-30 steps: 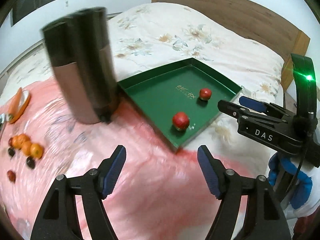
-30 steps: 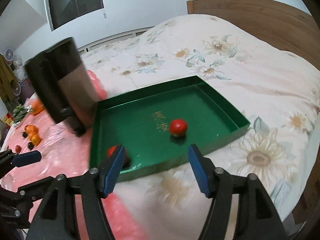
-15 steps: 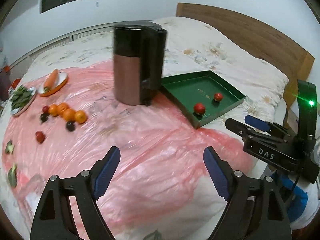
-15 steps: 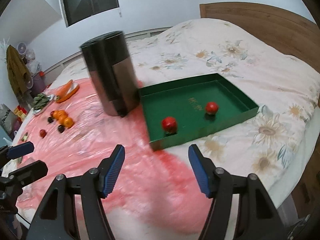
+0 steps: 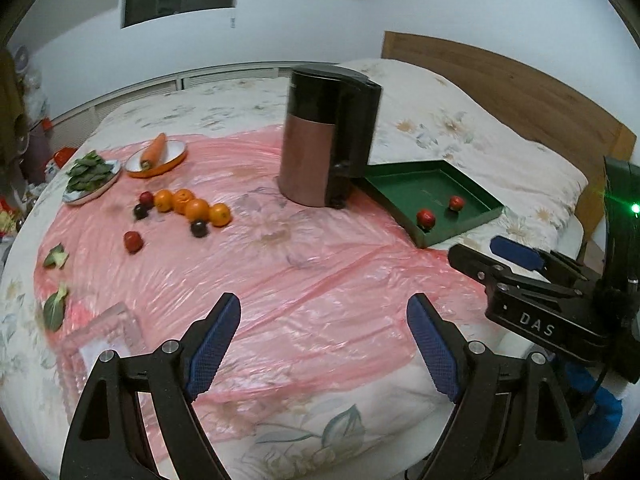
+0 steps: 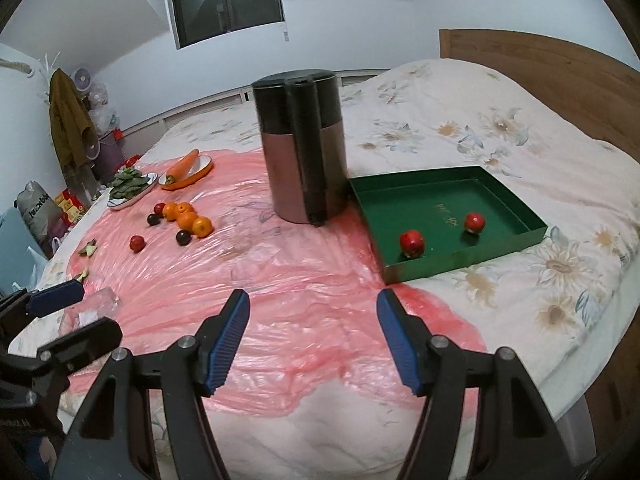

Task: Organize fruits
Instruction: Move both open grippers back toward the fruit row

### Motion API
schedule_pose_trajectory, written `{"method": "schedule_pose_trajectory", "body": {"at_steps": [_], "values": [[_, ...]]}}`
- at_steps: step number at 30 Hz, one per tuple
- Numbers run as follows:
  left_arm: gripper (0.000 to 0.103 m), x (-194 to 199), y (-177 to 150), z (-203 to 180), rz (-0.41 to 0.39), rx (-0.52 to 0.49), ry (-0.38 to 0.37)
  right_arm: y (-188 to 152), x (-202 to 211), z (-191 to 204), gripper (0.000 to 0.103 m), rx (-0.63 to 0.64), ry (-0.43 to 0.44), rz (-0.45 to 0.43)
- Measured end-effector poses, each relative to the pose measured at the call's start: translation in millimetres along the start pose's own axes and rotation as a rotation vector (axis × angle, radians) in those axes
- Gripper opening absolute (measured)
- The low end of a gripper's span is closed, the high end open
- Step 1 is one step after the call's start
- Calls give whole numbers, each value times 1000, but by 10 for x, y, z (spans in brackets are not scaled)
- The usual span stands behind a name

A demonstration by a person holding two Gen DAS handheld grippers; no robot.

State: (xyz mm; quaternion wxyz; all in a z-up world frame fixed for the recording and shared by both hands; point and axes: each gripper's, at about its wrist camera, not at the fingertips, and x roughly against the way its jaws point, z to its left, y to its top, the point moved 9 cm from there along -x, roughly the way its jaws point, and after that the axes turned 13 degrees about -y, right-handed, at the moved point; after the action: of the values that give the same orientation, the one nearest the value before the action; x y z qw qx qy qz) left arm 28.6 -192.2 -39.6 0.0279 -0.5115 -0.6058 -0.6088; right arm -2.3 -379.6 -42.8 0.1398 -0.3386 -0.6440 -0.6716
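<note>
Fruit lies in two groups on a bed under a crinkled pink plastic sheet (image 5: 320,280): two red round fruits (image 6: 412,242) rest inside a shallow green cardboard tray (image 6: 516,208) at the sheet's right edge, one near the tray's front wall, the other toward its middle beside gold characters too small to read. Toward the sheet's left side sit a cluster of orange tangerines (image 5: 196,208), some dark plum-like fruits (image 5: 199,228) and a lone red fruit (image 5: 133,241). Behind them, near the far left corner, stand a plate of green leaves (image 5: 90,174) and an orange-rimmed dish with a carrot (image 5: 154,152). A tall black-and-copper cylindrical canister (image 5: 328,140) stands upright just beside the tray's left corner. The left gripper (image 5: 324,344) hangs over the sheet's near edge — its blue-padded jaws, which have just been opening, stand wide apart with nothing between them. The right gripper (image 6: 314,338), marked "DAS" on its body, is likewise spread and empty.
</note>
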Motion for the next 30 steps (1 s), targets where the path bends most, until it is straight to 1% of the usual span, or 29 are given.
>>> {"method": "schedule_pose_trajectory", "body": {"at_steps": [8,14,20,24,30], "values": [[81,150,-129,318,-36,58,18,-64,37,276,99,36,0,9],[81,297,-198,606,-63,95,45,-100,3,545,98,61,19,19],[81,367,-243,784,-73,125,57,-92,-1,760,98,89,34,18],[81,389,-264,862,-78,141,64,-79,16,814,99,95,40,16],[81,426,-350,994,-72,157,107,-136,14,884,99,113,59,24]]}}
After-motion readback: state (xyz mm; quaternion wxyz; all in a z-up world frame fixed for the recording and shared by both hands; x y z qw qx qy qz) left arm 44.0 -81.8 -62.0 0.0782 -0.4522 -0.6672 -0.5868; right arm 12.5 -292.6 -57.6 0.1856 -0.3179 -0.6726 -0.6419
